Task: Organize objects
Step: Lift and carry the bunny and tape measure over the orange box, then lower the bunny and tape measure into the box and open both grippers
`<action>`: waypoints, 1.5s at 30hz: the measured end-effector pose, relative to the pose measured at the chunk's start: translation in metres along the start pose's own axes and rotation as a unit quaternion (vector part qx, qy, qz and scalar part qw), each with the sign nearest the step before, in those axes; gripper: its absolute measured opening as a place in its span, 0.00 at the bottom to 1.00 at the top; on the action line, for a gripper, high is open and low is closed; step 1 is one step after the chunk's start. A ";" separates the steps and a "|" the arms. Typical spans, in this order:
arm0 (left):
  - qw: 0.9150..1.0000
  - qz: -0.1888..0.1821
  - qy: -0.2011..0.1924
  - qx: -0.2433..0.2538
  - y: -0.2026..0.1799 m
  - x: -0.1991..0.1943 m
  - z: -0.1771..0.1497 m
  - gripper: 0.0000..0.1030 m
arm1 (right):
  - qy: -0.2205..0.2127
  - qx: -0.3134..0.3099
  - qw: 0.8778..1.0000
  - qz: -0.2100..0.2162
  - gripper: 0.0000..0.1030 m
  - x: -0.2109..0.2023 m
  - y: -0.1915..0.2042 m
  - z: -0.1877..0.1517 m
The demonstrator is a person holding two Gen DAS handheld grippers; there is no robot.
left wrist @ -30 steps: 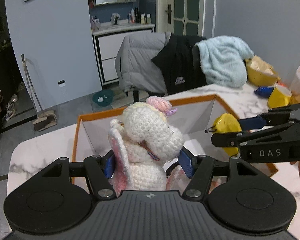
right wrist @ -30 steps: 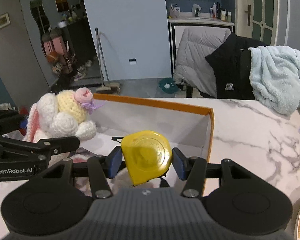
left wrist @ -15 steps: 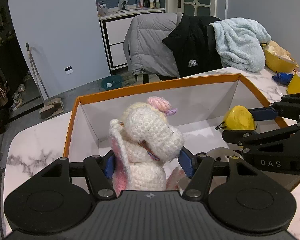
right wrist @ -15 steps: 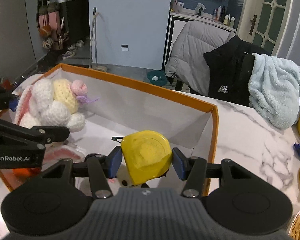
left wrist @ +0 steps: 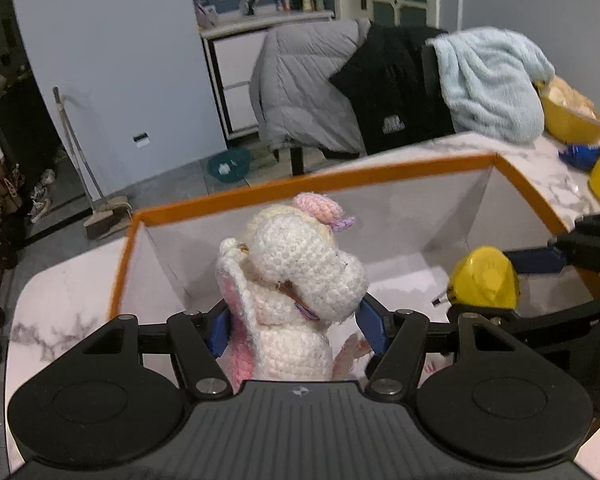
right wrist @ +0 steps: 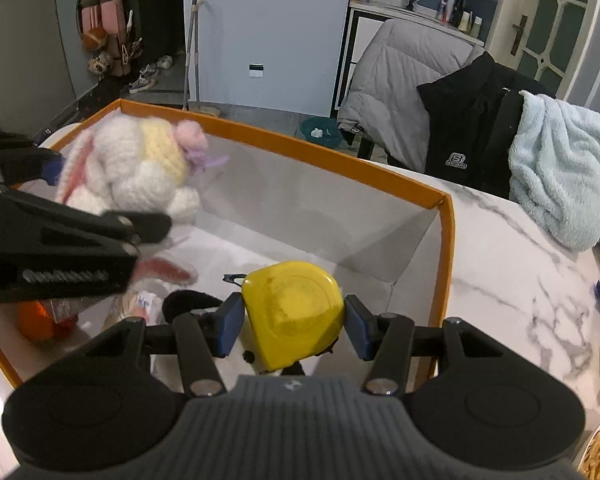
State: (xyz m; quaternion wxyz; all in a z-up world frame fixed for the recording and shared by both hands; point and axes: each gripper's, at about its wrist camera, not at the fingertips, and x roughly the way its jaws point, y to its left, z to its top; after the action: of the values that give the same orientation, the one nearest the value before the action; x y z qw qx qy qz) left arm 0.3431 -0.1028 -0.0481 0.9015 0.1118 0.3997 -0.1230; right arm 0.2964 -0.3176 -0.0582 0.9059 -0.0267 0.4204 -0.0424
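A white crocheted plush toy (left wrist: 296, 280) with a pink bow sits between the blue pads of my left gripper (left wrist: 294, 328), which is shut on it. The toy hangs above the inside of an orange-rimmed white box (left wrist: 340, 182). My right gripper (right wrist: 294, 324) is shut on a yellow tape measure (right wrist: 294, 312), held over the right half of the same box (right wrist: 324, 164). In the left wrist view the tape measure (left wrist: 484, 278) and the right gripper (left wrist: 540, 260) show at the right. In the right wrist view the plush toy (right wrist: 140, 164) and the left gripper (right wrist: 56, 172) show at the left.
Inside the box lie an orange object (right wrist: 40, 324), a black item (right wrist: 192, 302) and a packet (right wrist: 140, 308). The box stands on a white marble table (right wrist: 500, 264). Yellow bowls (left wrist: 568, 120), a blue item (left wrist: 580, 156) and a chair draped with jackets and a blue towel (left wrist: 488, 80) are beyond.
Both grippers have sunk toward the box with their objects still held. The views now look down into the box, and its floor and contents show.
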 end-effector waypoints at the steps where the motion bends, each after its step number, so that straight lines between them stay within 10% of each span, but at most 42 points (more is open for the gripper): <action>1: 1.000 0.001 0.007 0.004 -0.002 0.002 -0.001 0.72 | 0.001 -0.002 1.000 0.000 0.54 0.000 0.001 0.000; 45: 0.999 0.049 -0.015 0.016 0.008 -0.041 0.004 0.86 | -0.021 0.011 1.000 0.017 0.61 -0.027 0.005 0.004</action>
State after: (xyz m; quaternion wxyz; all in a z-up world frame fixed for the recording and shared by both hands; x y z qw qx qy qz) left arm 0.3219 -0.0914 -0.0144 0.9103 0.1438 0.3785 -0.0865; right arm 0.2830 -0.3103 -0.0355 0.9155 -0.0108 0.4010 -0.0309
